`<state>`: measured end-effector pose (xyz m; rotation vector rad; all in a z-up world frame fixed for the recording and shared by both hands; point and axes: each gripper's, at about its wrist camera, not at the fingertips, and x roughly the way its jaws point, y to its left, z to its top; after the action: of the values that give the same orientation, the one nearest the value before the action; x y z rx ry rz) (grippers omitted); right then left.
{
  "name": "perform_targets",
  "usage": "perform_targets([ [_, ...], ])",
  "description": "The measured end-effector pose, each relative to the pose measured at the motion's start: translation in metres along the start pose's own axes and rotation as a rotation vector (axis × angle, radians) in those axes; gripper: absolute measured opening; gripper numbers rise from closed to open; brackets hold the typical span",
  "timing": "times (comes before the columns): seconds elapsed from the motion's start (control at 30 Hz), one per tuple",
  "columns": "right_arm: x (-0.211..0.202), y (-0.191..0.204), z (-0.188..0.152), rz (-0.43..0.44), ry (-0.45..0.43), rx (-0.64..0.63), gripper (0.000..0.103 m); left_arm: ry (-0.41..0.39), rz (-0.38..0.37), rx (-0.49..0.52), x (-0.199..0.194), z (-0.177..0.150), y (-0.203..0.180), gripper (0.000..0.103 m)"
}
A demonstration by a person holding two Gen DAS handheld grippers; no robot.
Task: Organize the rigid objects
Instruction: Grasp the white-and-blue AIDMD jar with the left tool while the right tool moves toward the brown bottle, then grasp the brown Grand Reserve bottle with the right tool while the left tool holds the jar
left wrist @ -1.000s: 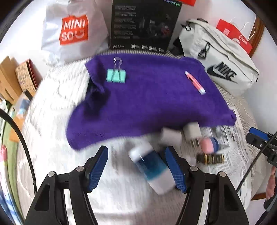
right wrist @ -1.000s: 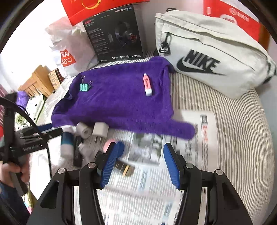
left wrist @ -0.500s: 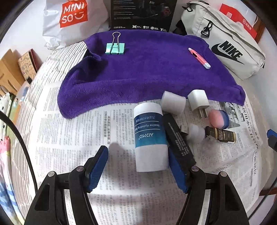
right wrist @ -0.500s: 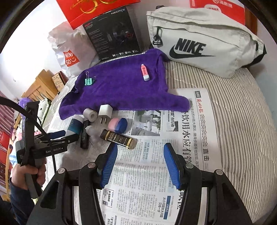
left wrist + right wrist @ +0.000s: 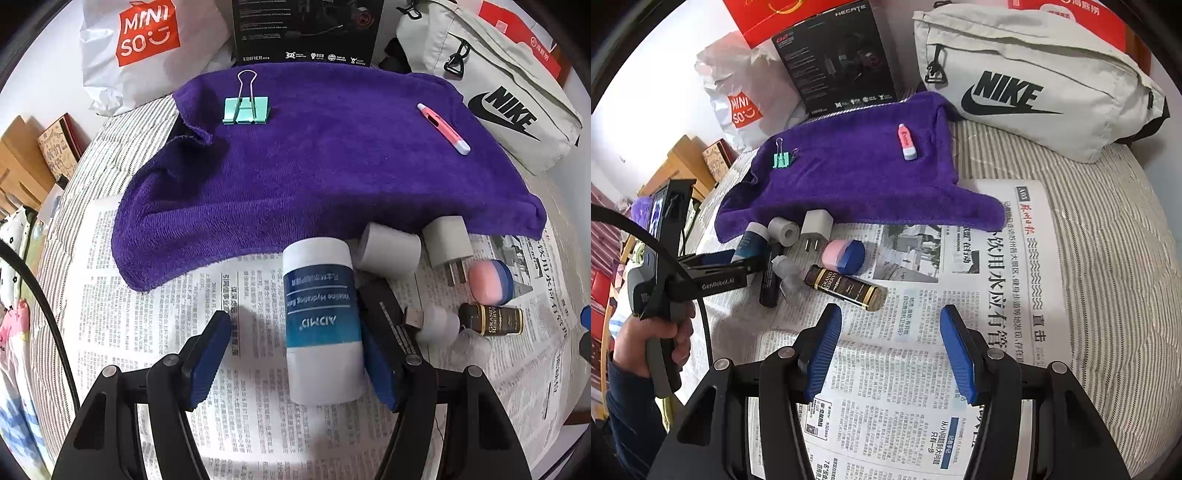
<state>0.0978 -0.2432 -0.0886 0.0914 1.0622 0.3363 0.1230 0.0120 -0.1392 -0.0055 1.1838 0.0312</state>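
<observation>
A white and blue lotion tube (image 5: 320, 321) lies on the newspaper between the fingers of my open left gripper (image 5: 297, 354), against the right pad. Beside it lie a black stick (image 5: 391, 317), a grey tape roll (image 5: 389, 251), a white plug adapter (image 5: 447, 242), a pink and blue case (image 5: 489, 282) and a small dark bottle (image 5: 491, 319). A green binder clip (image 5: 245, 109) and a pink pen-shaped item (image 5: 443, 127) rest on the purple towel (image 5: 314, 166). My right gripper (image 5: 890, 350) is open and empty over the newspaper, near the dark bottle (image 5: 846, 286).
A white Nike bag (image 5: 1034, 81), a black headset box (image 5: 834, 55) and a Miniso bag (image 5: 147, 48) line the back. Newspaper (image 5: 960, 295) covers the striped bed surface. The left gripper (image 5: 713, 273) shows in the right wrist view.
My left gripper has moved forward and around the lotion tube, which now lies between its fingers. The right gripper has drawn back and steadied over the newspaper.
</observation>
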Motion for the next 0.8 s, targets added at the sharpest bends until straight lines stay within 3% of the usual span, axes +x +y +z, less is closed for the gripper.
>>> perform_targets([
  [0.27, 0.016, 0.009, 0.0, 0.009, 0.035, -0.032, 0.059, -0.019, 0.0, 0.006, 0.008, 0.015, -0.001, 0.06],
  [0.33, 0.02, 0.012, 0.0, 0.013, 0.043, -0.044, 0.059, -0.027, -0.01, 0.009, 0.007, 0.017, -0.002, 0.047],
  [0.37, 0.022, 0.013, 0.0, 0.018, 0.047, -0.05, 0.059, -0.029, -0.016, 0.011, 0.004, 0.015, -0.001, 0.034],
  [0.57, 0.037, 0.024, 0.002, 0.047, 0.068, -0.116, 0.059, -0.018, -0.021, 0.039, 0.0, 0.013, 0.003, 0.034],
  [0.8, 0.067, 0.043, 0.008, 0.019, 0.099, -0.283, 0.059, -0.02, -0.046, 0.036, -0.001, 0.009, 0.01, 0.034],
])
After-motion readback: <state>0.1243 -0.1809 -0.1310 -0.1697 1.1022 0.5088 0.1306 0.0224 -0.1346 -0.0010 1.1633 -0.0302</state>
